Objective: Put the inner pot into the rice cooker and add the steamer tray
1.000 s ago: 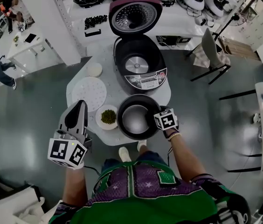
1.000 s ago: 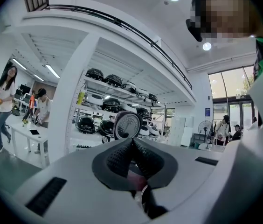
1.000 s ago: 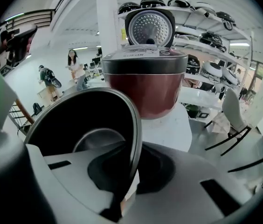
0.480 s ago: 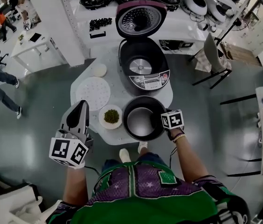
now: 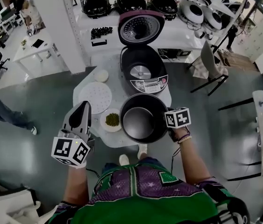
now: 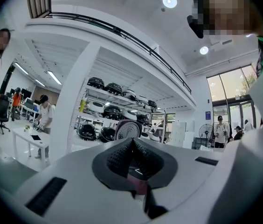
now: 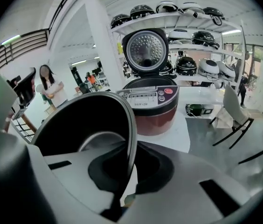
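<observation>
Presently: inner pot held by one rim, cooker open beyond it

Item 1, right gripper (image 7: 127, 171): jaws clamped on the near right rim of the inner pot (image 5: 141, 120), one pad inside the wall and one outside. The pot hangs from this single pinch and leans a little in the right gripper view.

Item 2, left gripper (image 6: 134, 160): jaws closed together with nothing between them, held level, well to the left of the pot.

Item 3, rice cooker (image 5: 143, 71): lid (image 5: 141, 27) standing up, cavity bare, just beyond the pot on the round table (image 5: 114, 85).

Item 4, steamer tray (image 5: 95, 97): white perforated disc lying flat on the table, left of the cooker. A bowl of green grains (image 5: 112, 120) sits between the tray and the pot.

Handling note, as judgement: a one-sided grip lets the pot swing, so carry it slowly, bring it square over the cavity, and level the rim before lowering. Keep the far edge above the control panel (image 5: 148, 84). Release only once the pot rests fully seated. The tray comes after
</observation>
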